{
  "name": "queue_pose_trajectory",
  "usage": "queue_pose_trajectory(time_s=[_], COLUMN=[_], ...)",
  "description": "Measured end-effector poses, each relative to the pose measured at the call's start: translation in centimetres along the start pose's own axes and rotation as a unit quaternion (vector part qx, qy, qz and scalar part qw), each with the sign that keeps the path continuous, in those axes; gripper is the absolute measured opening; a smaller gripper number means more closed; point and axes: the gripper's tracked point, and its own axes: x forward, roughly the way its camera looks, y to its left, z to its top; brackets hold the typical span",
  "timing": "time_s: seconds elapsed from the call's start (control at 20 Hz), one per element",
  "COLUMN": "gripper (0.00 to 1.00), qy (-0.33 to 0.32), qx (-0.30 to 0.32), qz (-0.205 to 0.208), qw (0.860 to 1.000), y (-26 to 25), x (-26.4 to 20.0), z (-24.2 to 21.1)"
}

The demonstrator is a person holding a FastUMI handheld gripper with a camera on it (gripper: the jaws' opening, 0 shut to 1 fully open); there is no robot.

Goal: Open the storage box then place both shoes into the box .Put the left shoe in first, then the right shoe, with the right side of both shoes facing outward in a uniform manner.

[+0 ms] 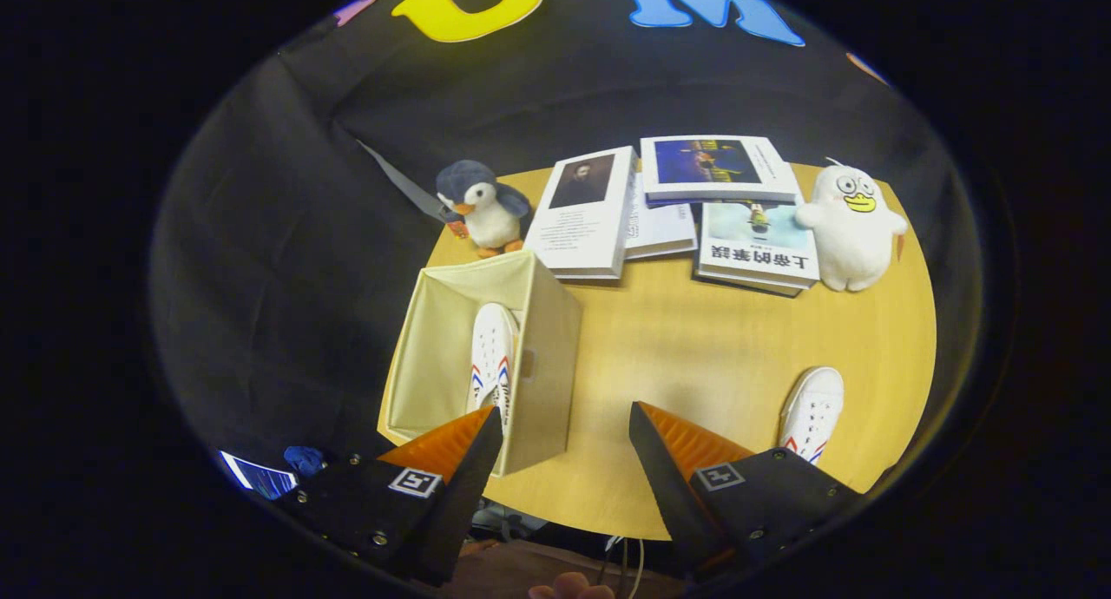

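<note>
1. Gripper view: the gripper hangs above the round wooden table, fingers spread wide and holding nothing.
2. 1 white canvas shoe with red-and-blue stripes lies inside the open beige fabric storage box; the second white canvas shoe rests on the table, just beyond the right finger.
3. It looks light and soft; the firmer heel or sole likely offers the surest hold.

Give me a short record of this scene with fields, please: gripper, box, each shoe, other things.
gripper: gripper open, holding nothing, above the table
box: storage box open, by the left jaw
shoe in box: white shoe, lying against the right wall
shoe outside: second white shoe, on table beyond right jaw
other things: books, penguin toy, white duck toy
</note>
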Motion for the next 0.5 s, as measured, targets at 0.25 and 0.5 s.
queue_pose_trajectory(time_s=[0.25,0.5], gripper=[0.91,0.91], qy=[0.009,0.017], qx=[0.047,0.078], qz=[-0.042,-0.072], qw=[0.998,0.994], y=[-7.9,-13.8], x=[-1.3,-2.3], z=[-2.5,-5.0])
